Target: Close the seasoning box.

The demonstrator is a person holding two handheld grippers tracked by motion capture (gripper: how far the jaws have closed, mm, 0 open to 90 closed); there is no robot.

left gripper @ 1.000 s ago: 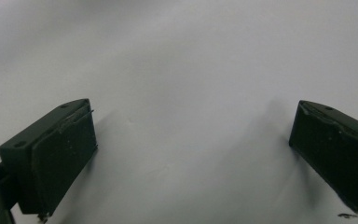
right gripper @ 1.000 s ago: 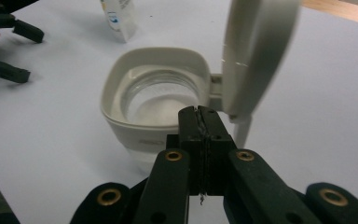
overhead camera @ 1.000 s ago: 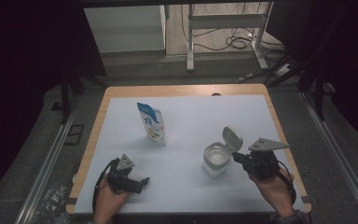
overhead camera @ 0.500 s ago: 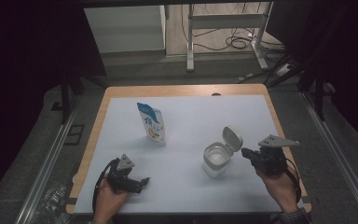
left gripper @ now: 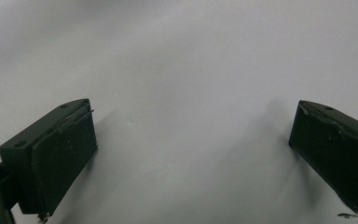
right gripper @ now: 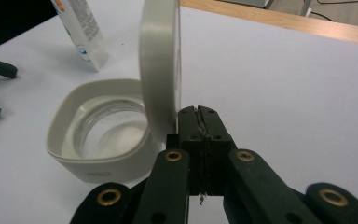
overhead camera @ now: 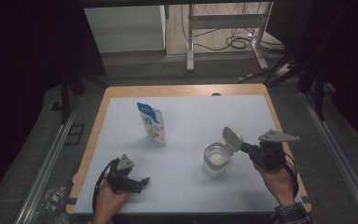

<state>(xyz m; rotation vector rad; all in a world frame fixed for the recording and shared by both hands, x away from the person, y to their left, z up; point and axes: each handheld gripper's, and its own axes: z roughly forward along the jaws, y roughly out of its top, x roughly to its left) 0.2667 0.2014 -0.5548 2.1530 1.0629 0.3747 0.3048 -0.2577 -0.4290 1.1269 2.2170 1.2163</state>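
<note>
jar (overhead camera: pixel 216 160) clear, white collar, lid (overhead camera: pixel 231 138) up | right gripper (right gripper: pixel 198 112) fingers together (left's apart)

Dim room, table evenly lit; soft shadows, close-up views blurred.

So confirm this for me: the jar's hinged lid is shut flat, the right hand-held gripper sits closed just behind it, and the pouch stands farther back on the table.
Not quite. The lid is flipped up and stands open above the jar, as the right gripper view shows. The rest holds: the right hand-held gripper is closed just behind it, and the pouch stands farther back on the table.
</note>
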